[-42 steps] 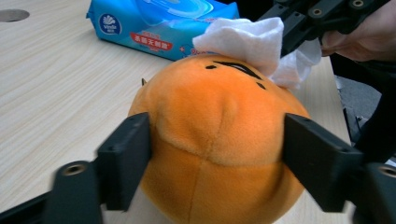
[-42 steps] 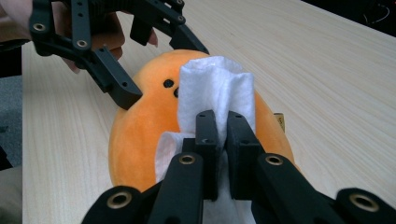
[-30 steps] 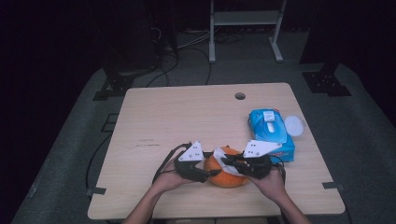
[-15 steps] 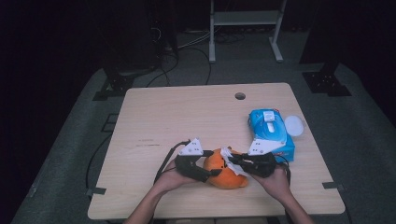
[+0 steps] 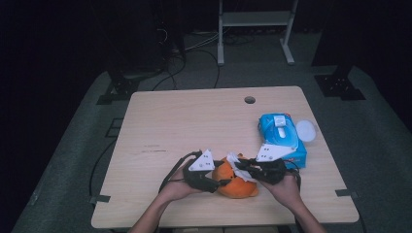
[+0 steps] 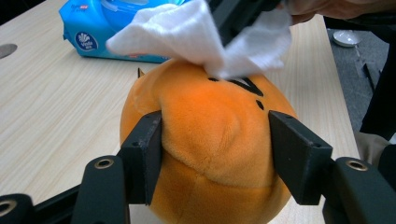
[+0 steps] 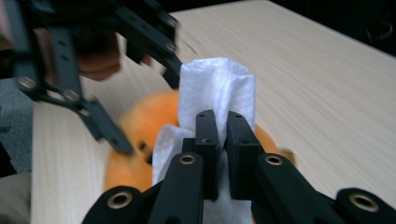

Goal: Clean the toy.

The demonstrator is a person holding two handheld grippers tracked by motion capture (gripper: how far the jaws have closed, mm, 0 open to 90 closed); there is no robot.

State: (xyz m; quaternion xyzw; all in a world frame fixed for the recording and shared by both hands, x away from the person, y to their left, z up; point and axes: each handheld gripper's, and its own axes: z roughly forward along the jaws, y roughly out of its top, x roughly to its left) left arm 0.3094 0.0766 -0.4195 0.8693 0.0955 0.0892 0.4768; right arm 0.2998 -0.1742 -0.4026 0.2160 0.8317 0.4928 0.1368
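Left gripper (image 6: 215,154) clamped round, fuzzy orange plush toy (image 6: 210,140); right gripper (image 7: 222,140) pinched crumpled white wipe (image 7: 219,88) against it.

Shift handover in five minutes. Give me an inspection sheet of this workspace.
Surface: light wooden table, round hole near the far edge.
Job's things: orange plush toy near the front edge; white wipe pressed on its top.
Clutter: blue wipes pack at the right; white lid beside it.
Grippers: left gripper clamps the toy's sides; right gripper pinches the wipe.
Cables: black cable loops from the left gripper; more cables on the floor behind.
Surroundings: grey floor mat, white frame legs, dark room.
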